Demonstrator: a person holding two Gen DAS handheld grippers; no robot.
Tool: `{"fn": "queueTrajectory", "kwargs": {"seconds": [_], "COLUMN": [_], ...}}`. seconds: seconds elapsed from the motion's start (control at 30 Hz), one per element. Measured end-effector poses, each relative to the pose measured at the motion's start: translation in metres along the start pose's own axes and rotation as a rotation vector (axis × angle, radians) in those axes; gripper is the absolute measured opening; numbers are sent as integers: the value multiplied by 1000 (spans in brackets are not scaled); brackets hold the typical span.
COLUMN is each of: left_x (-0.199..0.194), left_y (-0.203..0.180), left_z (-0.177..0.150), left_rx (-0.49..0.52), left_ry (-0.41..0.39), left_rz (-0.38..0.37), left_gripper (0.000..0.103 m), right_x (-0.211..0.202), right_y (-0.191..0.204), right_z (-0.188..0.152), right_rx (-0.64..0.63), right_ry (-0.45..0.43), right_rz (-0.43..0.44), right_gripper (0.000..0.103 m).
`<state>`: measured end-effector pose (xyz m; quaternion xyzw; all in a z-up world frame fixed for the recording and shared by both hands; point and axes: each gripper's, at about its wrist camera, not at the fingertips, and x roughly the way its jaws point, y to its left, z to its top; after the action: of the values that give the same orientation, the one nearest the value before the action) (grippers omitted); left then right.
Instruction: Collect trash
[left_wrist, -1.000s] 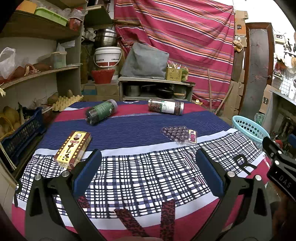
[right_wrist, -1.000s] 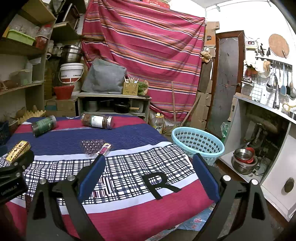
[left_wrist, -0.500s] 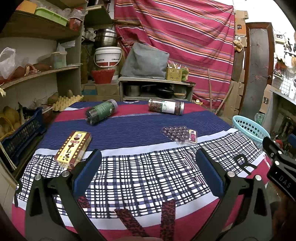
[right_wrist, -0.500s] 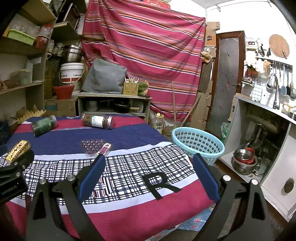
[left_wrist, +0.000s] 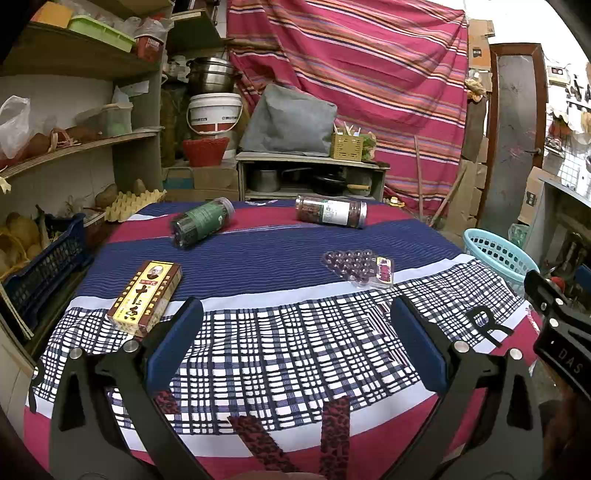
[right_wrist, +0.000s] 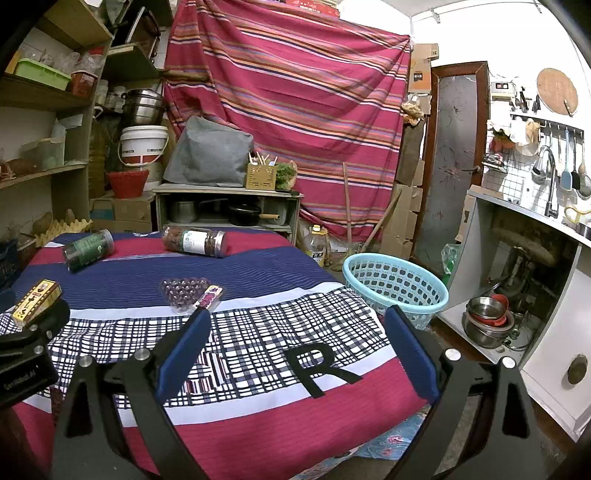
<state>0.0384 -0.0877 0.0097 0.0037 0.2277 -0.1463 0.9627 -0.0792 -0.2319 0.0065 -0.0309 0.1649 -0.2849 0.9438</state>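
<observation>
Trash lies scattered over the table (left_wrist: 295, 266), which wears a cloth banded in navy, crimson and white with a black-and-white plaid panel near the front edge: a yellow carton (left_wrist: 146, 297) flat at the left, a green-labelled jar (left_wrist: 202, 226) on its side toward the far left, a white-labelled jar (left_wrist: 331, 211) on its side at the far middle, and a clear blister tray (left_wrist: 357, 266) with a pink-printed end near the centre, all well apart from each other. A pale blue basket (right_wrist: 395, 286) stands on the floor just beside the table's right edge. The left gripper (left_wrist: 295, 332) hovers above the plaid panel with its blue-padded fingers spread wide and nothing between them; the right gripper (right_wrist: 297, 338) hangs over the table's right front corner, likewise spread wide and empty, above a black letter R on the cloth. Behind the table a red striped curtain (right_wrist: 288, 103) covers the wall, with a low cabinet (right_wrist: 225, 210) of pots before it, open shelves (left_wrist: 74, 147) crowding the left side, and a counter (right_wrist: 528, 218) with hanging utensils at the right.
</observation>
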Motion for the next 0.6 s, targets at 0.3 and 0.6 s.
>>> {"fn": "queueTrajectory", "kwargs": {"seconds": [0.3,0.6], "left_x": [-3,1], "left_y": [1,-2], "left_z": [1,-1], "left_rx": [-6,3], "left_ry": [1,13], "left_rz": [-2,2], "left_gripper": [98,98], "right_x": [0,3], "right_y": [-3,-11], "right_z": [0,1], "right_rx": [-9,2], "right_ry": [-3,7], "right_rz": [4,10], "right_gripper": [93,93]}}
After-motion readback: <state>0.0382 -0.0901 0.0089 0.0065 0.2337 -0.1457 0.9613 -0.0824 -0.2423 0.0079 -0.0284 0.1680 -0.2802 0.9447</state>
